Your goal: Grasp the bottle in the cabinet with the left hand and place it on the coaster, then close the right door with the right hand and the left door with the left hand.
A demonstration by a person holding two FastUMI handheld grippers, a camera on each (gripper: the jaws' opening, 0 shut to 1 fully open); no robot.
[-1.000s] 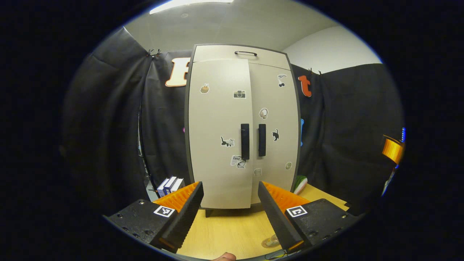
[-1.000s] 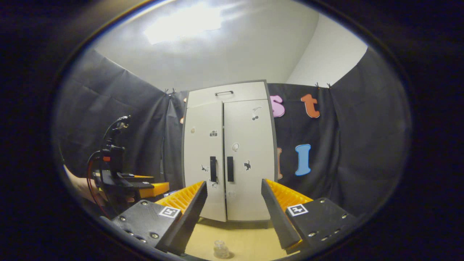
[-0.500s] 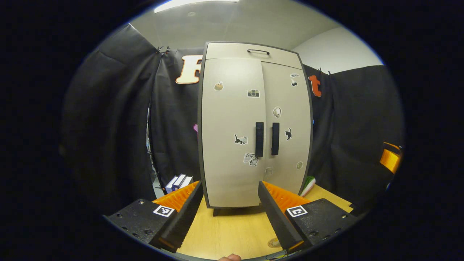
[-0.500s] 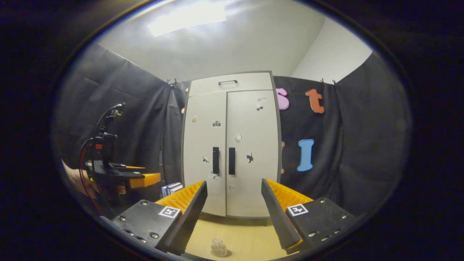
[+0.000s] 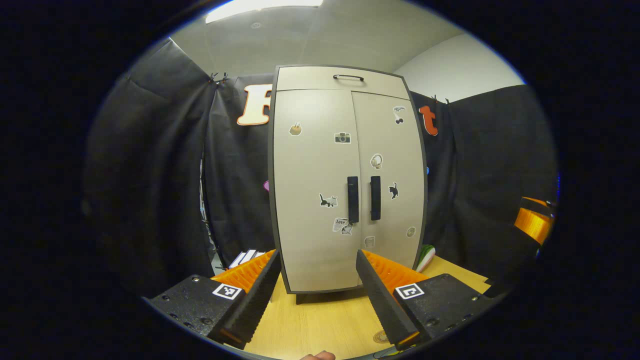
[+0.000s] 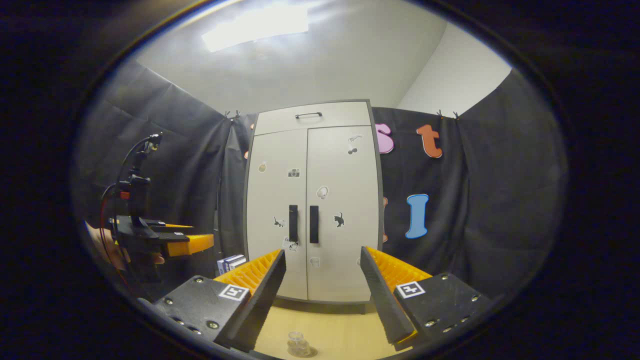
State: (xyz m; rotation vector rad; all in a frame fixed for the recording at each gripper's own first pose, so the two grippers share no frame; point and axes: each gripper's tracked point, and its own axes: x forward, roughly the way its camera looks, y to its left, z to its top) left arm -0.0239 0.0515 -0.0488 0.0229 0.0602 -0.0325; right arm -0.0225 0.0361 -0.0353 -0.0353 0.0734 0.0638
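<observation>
The beige cabinet (image 5: 345,190) stands on the wooden table (image 5: 320,320) with both doors flush and its two black handles (image 5: 364,198) side by side. My left gripper (image 5: 315,300) is open and empty, a short way in front of the left door. The coaster (image 5: 381,337) peeks out beside its right finger. In the right gripper view the cabinet (image 6: 312,210) is farther off. A small clear bottle (image 6: 297,344) stands on the table below my open, empty right gripper (image 6: 322,300). The left gripper (image 6: 197,242) shows at the left, held by a hand (image 6: 107,245).
A few blue and white books (image 5: 245,257) stand left of the cabinet's foot, and a green and white object (image 5: 425,252) lies at its right. The right gripper's orange finger (image 5: 535,222) shows at the far right. Black cloth walls the booth.
The left door, slightly ajar a second ago, now sits flush with the right one. The left gripper has drawn back a little from the cabinet. Both grippers stayed open.
</observation>
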